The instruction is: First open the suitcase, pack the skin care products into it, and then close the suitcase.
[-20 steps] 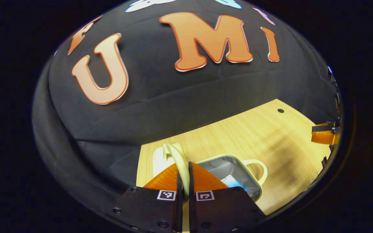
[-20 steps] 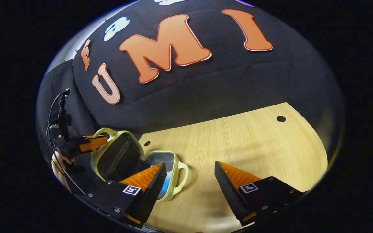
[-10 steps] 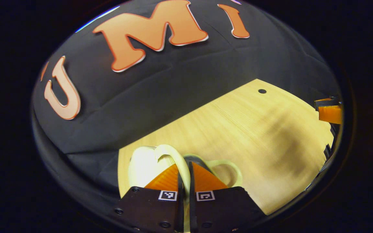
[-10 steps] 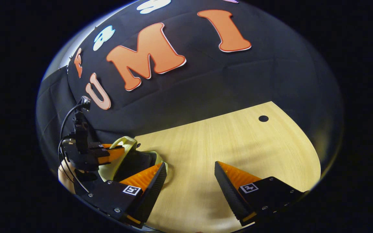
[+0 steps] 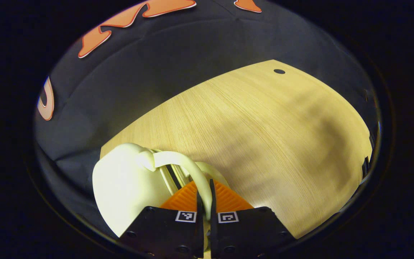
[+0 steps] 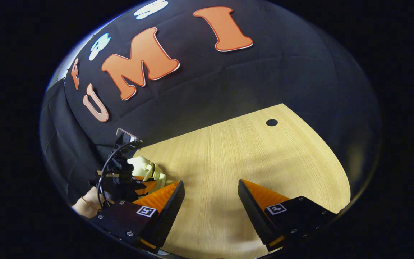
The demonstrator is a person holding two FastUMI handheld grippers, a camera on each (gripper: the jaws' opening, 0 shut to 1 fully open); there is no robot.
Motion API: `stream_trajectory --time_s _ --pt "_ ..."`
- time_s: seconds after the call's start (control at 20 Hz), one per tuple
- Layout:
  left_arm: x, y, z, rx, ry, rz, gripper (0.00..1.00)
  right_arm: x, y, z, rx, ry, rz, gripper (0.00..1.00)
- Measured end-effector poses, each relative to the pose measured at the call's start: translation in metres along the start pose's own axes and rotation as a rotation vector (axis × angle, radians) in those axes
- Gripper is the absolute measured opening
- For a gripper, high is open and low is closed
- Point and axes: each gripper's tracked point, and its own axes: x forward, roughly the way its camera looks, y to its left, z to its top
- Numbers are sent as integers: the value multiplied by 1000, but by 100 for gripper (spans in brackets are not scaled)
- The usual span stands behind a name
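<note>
The pale cream suitcase (image 5: 124, 187) lies shut on the wooden table (image 5: 264, 126) at the lower left of the left gripper view. Its lid rests on the base, so what is inside is hidden. My left gripper (image 5: 204, 197) is shut on the lid's cream handle (image 5: 185, 166), which arches up between the orange fingers. In the right gripper view the suitcase (image 6: 146, 171) is small at the left, with the left gripper (image 6: 135, 185) and the hand holding it just in front. My right gripper (image 6: 211, 192) stands open over bare table, well to the right of the suitcase.
The wooden table (image 6: 250, 154) stretches to the right and back, with a small round hole (image 6: 271, 122) near its far corner. Black cloth hangs behind and to the left of the table.
The left gripper has swung the lid down by its handle, from standing open to lying on the base. The grey lining and the blue item inside have gone out of sight. The right gripper stayed open.
</note>
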Motion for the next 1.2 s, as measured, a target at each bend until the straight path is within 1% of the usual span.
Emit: stream_trajectory --time_s 0.1,0.15,0.3,0.35,0.4,0.5,0.55,0.65,0.75,0.85,1.05,1.1,1.2 --pt "8 -7 -4 -39 15 -16 9 2 -1 -3 -6 11 -1 96" --pt "11 -11 -7 -63 21 -21 15 3 0 -5 -8 13 1 95" --pt "9 -2 -3 -110 14 -2 23 5 8 -3 -2 19 24 95" --pt "5 0 1 -145 7 -1 25 6 8 -4 -5 23 28 95" --pt "2 0 9 -201 -19 -16 30 7 9 -3 -14 24 29 95" --pt "-15 -2 31 -336 -80 -51 37 9 12 -1 -42 19 25 95" --pt "-30 -2 48 -405 -128 -62 58 9 14 1 -58 15 21 95" --pt "-60 8 83 -503 -232 -37 100 9 17 4 -96 5 8 95" --pt "-88 33 83 -565 -343 5 100 7 19 13 -153 -31 -13 95" --pt "-120 40 115 -591 -440 20 99 1 22 25 -205 -81 -40 95" --pt "-177 58 126 -590 -586 78 97 -15 39 57 -261 -218 -71 95" --pt "-183 55 124 -583 -624 95 98 -21 46 64 -265 -250 -67 95" --pt "-200 59 123 -569 -699 106 97 -32 63 76 -272 -319 -55 95"
